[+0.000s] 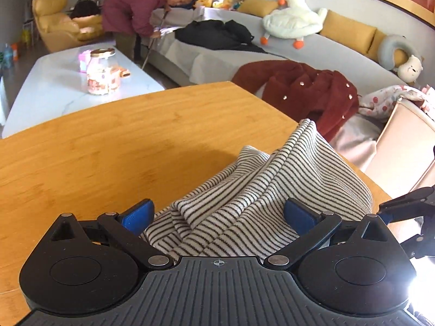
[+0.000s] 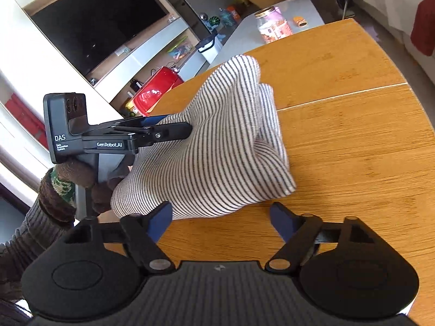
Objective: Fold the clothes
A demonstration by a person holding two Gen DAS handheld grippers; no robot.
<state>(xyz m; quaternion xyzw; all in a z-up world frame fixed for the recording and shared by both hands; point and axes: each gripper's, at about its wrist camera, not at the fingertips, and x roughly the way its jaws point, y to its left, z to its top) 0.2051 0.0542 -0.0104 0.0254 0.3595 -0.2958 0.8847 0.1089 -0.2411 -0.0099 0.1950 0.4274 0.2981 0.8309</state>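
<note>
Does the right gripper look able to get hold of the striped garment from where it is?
Probably yes. The right gripper stands open at the near edge of the striped garment on the wooden table, nothing between them. The left gripper is beside it but not blocking.

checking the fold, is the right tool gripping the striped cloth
No, the right tool stands open over the bare wooden table, and the striped cloth only reaches its left finger, not between its pads.

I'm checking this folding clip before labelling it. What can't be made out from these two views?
- Left gripper: whether it pinches the striped garment; cloth fills the jaws.
- Garment type: bunched in both views.
- Garment's near edge, right view: behind the right gripper.
- Jar label: too small.
</note>
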